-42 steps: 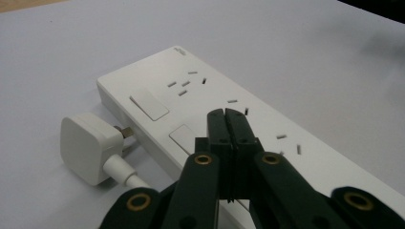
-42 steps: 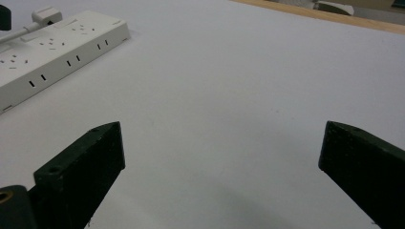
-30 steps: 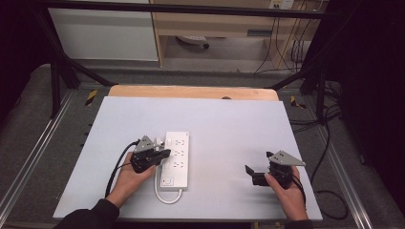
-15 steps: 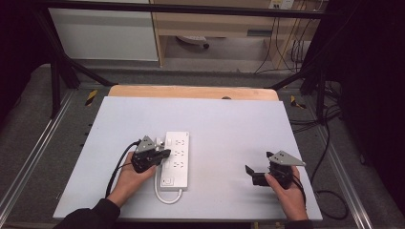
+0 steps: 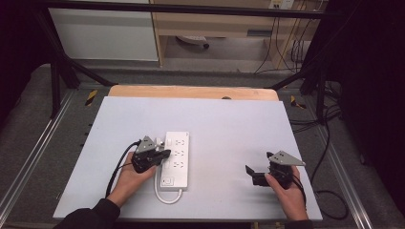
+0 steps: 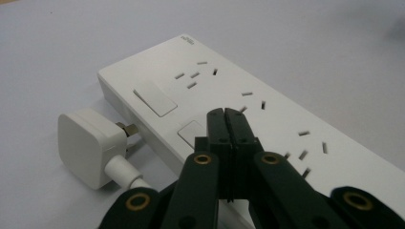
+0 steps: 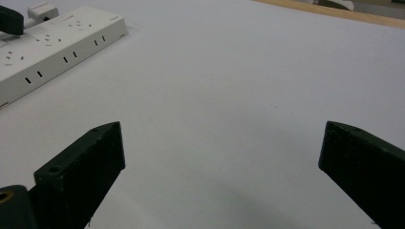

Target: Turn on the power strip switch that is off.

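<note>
Fingers clenched together on the left gripper (image 6: 225, 112), tips over the white power strip (image 5: 175, 157). Right gripper (image 5: 255, 174) hangs released above the worktop (image 5: 229, 124).

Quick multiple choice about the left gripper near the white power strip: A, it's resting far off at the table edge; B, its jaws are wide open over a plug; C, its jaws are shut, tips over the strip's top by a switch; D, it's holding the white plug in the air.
C: in the left gripper view the left gripper has its jaws pressed together, tips over the power strip beside a switch, with the white plug lying apart on the table.
</note>
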`<state>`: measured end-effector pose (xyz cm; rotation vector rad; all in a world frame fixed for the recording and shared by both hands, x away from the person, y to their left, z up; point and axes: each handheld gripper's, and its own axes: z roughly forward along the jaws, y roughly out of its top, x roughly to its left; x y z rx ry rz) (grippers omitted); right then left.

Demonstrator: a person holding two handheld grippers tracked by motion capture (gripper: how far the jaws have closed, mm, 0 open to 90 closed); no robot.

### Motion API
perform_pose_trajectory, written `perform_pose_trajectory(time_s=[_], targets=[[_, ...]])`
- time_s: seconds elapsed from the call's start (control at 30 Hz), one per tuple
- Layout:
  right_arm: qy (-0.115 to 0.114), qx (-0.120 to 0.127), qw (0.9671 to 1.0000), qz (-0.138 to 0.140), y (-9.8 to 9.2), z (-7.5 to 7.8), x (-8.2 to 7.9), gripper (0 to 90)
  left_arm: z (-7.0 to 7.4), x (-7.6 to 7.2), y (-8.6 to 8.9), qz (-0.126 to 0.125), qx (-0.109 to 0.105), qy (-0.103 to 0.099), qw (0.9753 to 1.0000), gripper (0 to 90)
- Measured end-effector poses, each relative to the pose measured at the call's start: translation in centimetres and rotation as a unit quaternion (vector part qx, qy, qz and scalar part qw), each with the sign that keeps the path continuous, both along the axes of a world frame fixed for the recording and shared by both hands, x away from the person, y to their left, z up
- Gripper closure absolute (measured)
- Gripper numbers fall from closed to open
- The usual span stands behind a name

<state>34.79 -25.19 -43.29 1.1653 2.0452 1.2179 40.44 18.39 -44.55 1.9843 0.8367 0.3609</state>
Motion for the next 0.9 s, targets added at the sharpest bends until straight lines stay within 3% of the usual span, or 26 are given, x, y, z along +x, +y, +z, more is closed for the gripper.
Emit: perform_pose_trajectory(time_s=[0.9], targets=[[0.001, 0.000, 1.0000, 0.001, 0.11, -0.01, -0.03, 2.3, -0.24, -0.07, -0.18, -0.010, 0.000, 0.002, 0.9999, 90.0]])
